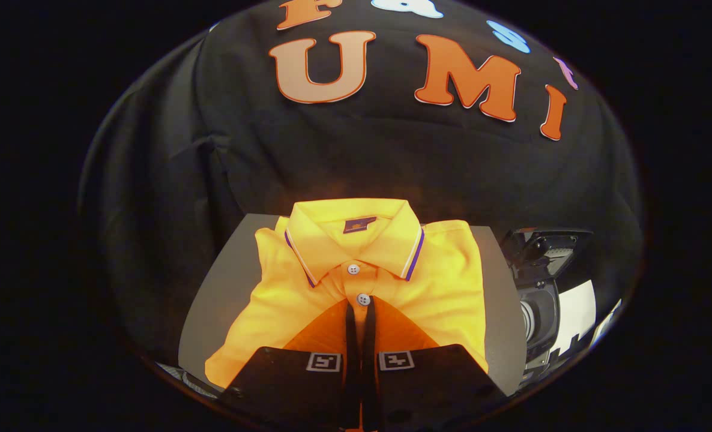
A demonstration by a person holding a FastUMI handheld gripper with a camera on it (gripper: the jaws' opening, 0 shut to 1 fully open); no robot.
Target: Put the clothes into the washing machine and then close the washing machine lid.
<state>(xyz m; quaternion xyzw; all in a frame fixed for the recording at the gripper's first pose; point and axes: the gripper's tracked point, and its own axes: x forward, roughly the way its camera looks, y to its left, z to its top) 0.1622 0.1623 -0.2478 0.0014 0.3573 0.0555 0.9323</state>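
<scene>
Tool [361, 309] pinched on yellow polo [440, 288] – front placket, grey table [224, 300]

I can read no text here. The shirt [356, 282] has a small dark label [359, 225] inside the collar at twelve o'clock from my fingers [361, 312], its lettering too small to make out. Two square black-and-white coded markers [323, 362] sit on the gripper body, patterns rather than words.
</scene>
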